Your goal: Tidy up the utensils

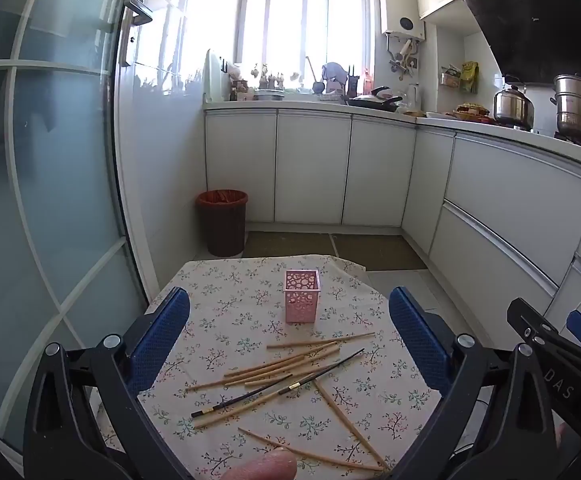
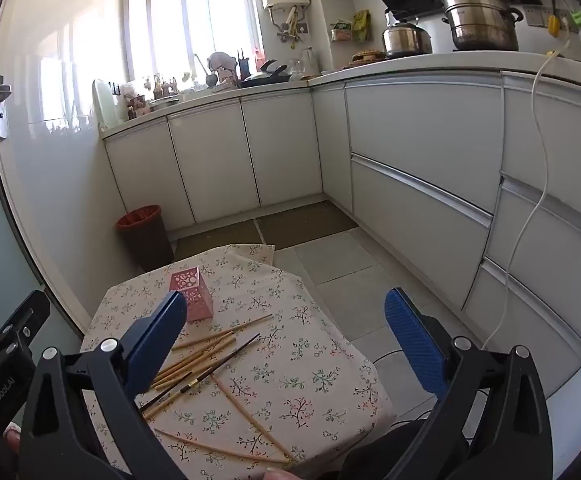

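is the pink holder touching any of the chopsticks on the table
Apart. The left wrist view shows bare tablecloth between the pink holder and the nearest chopsticks.

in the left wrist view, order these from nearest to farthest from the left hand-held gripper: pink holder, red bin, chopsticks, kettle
1. chopsticks: scattered on the tablecloth between the open fingers of the left hand-held gripper
2. pink holder: upright, mid-table
3. red bin: on the floor beyond the table, left
4. kettle: on the counter, far right

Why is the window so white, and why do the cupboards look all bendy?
Left wrist view: sunlight blows the window out to white, and the fisheye lens curves the cupboards. Right wrist view: the same glare at the window, the same bowed cupboards; the chopsticks stay sharp.
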Available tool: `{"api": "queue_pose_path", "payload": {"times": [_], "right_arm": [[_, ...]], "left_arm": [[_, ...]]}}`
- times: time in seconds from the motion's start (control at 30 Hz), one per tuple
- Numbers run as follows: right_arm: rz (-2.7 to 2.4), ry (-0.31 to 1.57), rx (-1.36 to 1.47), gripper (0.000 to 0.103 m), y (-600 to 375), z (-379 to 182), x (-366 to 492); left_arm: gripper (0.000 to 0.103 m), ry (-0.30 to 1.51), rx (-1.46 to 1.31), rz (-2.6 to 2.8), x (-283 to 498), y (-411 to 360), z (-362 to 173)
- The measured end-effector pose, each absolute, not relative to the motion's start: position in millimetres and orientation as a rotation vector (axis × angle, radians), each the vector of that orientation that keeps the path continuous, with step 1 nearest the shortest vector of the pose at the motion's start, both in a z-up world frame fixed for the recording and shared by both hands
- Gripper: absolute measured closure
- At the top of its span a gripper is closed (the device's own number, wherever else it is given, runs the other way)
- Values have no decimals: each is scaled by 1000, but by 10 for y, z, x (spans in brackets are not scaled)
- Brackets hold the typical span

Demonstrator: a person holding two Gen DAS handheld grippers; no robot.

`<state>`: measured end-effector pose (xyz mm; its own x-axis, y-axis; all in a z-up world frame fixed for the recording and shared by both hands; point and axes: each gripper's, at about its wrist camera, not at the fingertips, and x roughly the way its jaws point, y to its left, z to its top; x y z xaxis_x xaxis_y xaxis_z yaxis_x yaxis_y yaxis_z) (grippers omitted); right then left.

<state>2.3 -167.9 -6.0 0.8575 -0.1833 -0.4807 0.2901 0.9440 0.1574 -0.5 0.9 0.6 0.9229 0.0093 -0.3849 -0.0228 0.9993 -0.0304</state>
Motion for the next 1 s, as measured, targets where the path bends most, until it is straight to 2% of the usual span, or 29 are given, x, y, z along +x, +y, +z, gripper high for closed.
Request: {"api": "queue_pose_path", "payload": {"times": [1.0], "right_arm": [[-247, 484, 259, 7, -1691, -71, 7]], "left_arm": [[7, 405, -54, 11, 53, 92, -7]]}}
